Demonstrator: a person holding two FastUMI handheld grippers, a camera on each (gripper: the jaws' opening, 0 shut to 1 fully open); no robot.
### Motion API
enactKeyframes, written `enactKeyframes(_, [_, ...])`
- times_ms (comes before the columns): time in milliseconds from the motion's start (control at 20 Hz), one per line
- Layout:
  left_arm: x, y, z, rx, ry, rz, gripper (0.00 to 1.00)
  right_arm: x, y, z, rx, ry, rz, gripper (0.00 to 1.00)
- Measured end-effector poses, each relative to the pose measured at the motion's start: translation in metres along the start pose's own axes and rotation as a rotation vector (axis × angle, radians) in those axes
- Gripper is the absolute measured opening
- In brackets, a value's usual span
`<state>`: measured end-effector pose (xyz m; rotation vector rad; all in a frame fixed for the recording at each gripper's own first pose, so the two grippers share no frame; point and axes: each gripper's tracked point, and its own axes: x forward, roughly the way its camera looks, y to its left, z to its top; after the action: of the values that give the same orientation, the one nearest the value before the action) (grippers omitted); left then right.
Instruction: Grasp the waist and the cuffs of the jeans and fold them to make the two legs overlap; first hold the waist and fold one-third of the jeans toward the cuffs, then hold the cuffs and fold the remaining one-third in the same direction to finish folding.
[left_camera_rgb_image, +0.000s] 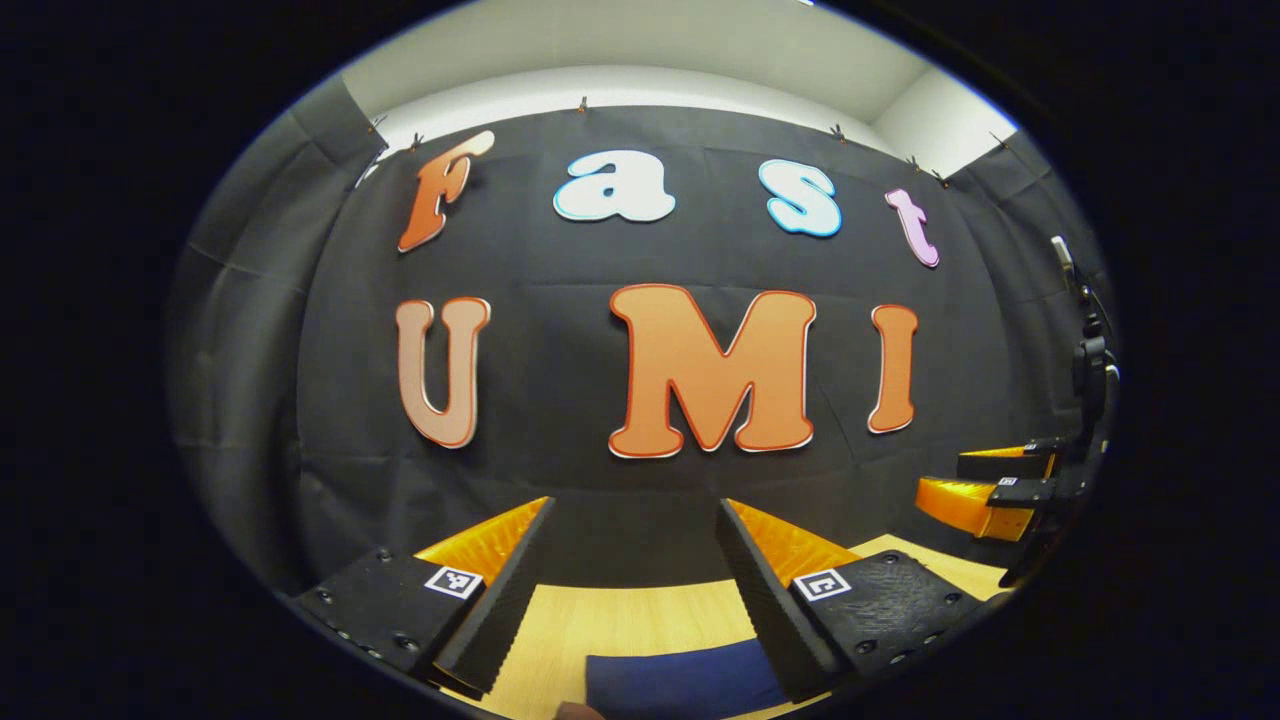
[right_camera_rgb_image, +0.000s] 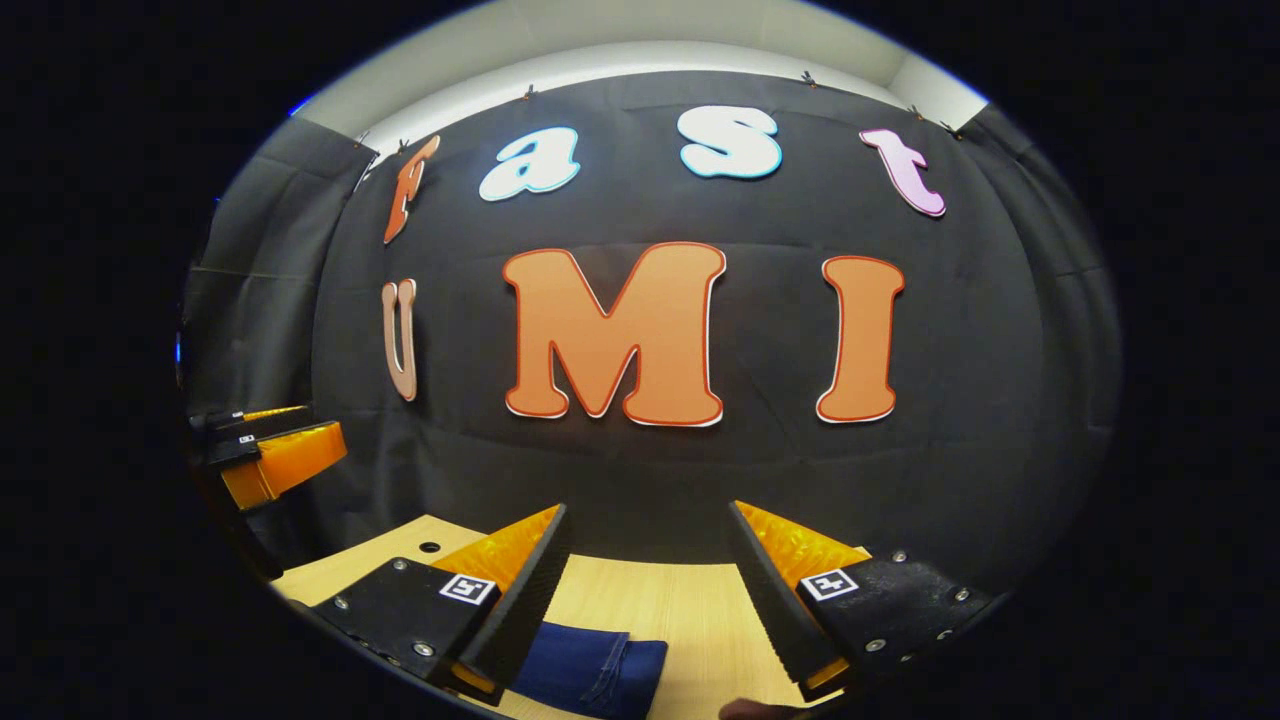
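Black cloth walls close the booth on three sides, with a pale wooden counter (left_camera_rgb_image: 640, 620) below them. Both grippers hang above the counter, level and aimed at the wall. The left gripper (left_camera_rgb_image: 635, 560) stands wide open with nothing between its fingers; the right gripper (right_camera_rgb_image: 650, 570) is likewise wide open and empty. The jeans (right_camera_rgb_image: 595, 665) lie flat on the counter beneath and just ahead of the grippers, a dark blue piece with layered edges showing at its right side in the right gripper view; in the left gripper view they sit low between the fingers (left_camera_rgb_image: 685, 680).

Judgement: neither gripper holds cloth, so this is either the start or the close of the folding; the small visible patch does not settle which. If folding remains, the next move calls for descending to a cloth edge and pinching it.

Bare counter lies beyond and to the right of the jeans, with open air above.
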<state>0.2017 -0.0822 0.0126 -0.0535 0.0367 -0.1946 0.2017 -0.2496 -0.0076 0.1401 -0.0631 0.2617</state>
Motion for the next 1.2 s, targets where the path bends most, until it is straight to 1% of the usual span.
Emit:
enactKeyframes(50, [-0.005,0.005,-0.004,0.006,0.008,0.018,0.95,-0.001,-0.002,0.001,-0.019,-0.006,-0.007,0.95])
enactKeyframes(150, [-0.011,0.013,-0.009,-0.017,0.005,0.044,0.95,-0.005,0.002,-0.003,-0.033,-0.008,0.009,0.95])
enactKeyframes(250, [-0.018,0.022,-0.013,-0.034,0.004,0.07,0.96,-0.009,0.001,-0.006,-0.031,-0.005,0.009,0.95])
enactKeyframes(300, [-0.021,0.028,-0.016,-0.038,0.007,0.08,0.95,-0.009,0.0,-0.005,-0.024,-0.007,0.003,0.95])
enactKeyframes(350, [-0.022,0.029,-0.017,-0.043,0.007,0.085,0.96,-0.009,-0.002,-0.004,-0.012,-0.008,0.001,0.95])
enactKeyframes(400, [-0.024,0.031,-0.017,-0.052,0.003,0.088,0.95,-0.01,-0.002,-0.004,-0.007,-0.009,-0.004,0.95])
enactKeyframes(450, [-0.026,0.029,-0.015,-0.061,-0.002,0.084,0.97,-0.01,-0.005,-0.005,-0.007,-0.01,-0.012,0.95])
enactKeyframes(600, [-0.029,0.029,-0.013,-0.064,-0.013,0.091,0.95,-0.009,-0.012,-0.002,-0.008,-0.014,-0.025,0.95])
enactKeyframes(650, [-0.028,0.027,-0.014,-0.066,-0.02,0.091,0.95,-0.01,-0.015,-0.002,0.0,-0.016,-0.035,0.95])
enactKeyframes(700, [-0.03,0.025,-0.012,-0.071,-0.026,0.09,0.98,-0.011,-0.016,-0.001,0.008,-0.021,-0.039,0.95])
enactKeyframes(800, [-0.03,0.02,-0.013,-0.084,-0.031,0.094,0.96,-0.013,-0.015,-0.003,0.021,-0.021,-0.036,0.95])
enactKeyframes(850, [-0.031,0.019,-0.015,-0.088,-0.033,0.1,0.98,-0.013,-0.015,-0.005,0.015,-0.019,-0.038,0.95])
enactKeyframes(950, [-0.031,0.012,-0.017,-0.089,-0.032,0.097,0.98,-0.015,-0.015,-0.007,-0.008,-0.016,-0.039,0.95])
enactKeyframes(1050, [-0.03,0.002,-0.017,-0.074,-0.039,0.08,0.96,-0.017,-0.013,-0.007,-0.015,-0.017,-0.035,0.95])
enactKeyframes(1150, [-0.03,-0.005,-0.021,-0.063,-0.037,0.068,0.98,-0.016,-0.01,-0.009,-0.012,-0.016,-0.028,0.95])
enactKeyframes(1200, [-0.029,-0.009,-0.023,-0.061,-0.033,0.061,0.96,-0.016,-0.009,-0.01,-0.012,-0.011,-0.025,0.95])
